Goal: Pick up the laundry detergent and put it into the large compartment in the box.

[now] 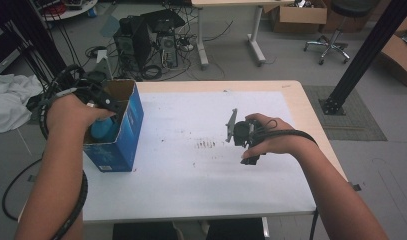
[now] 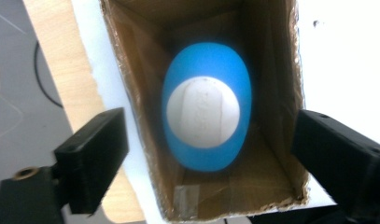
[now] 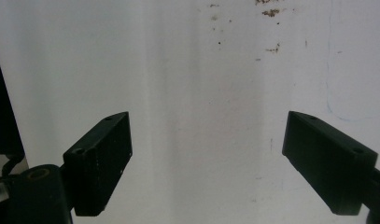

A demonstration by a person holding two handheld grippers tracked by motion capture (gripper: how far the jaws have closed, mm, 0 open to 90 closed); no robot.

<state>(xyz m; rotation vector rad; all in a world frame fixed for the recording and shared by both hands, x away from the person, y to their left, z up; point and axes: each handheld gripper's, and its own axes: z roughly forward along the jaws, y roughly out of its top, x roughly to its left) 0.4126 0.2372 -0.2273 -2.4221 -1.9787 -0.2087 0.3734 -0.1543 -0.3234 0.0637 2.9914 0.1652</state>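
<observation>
— Where's the box [image 1: 122,131]?
— On the table's [image 1: 191,185] left edge, with 1 egg-shaped object [image 2: 206,106] inside it.
— And the marks [image 1: 206,144]?
— Mid-table, right of the box.

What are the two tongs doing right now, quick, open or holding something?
Left tongs: open above the blue box, holding nothing; a blue egg-shaped object lies inside the box.
Right tongs: open over the white table, holding nothing.

My left gripper [image 2: 206,154] hangs over the open blue box [image 1: 133,120], jaws spread wider than its mouth; a blue egg-shaped object [image 2: 206,107] takes up most of the inside, leaving narrow gaps along the cardboard walls. Under my right gripper [image 3: 206,158] the white tabletop [image 3: 201,70] lies bare between the spread jaws.
</observation>
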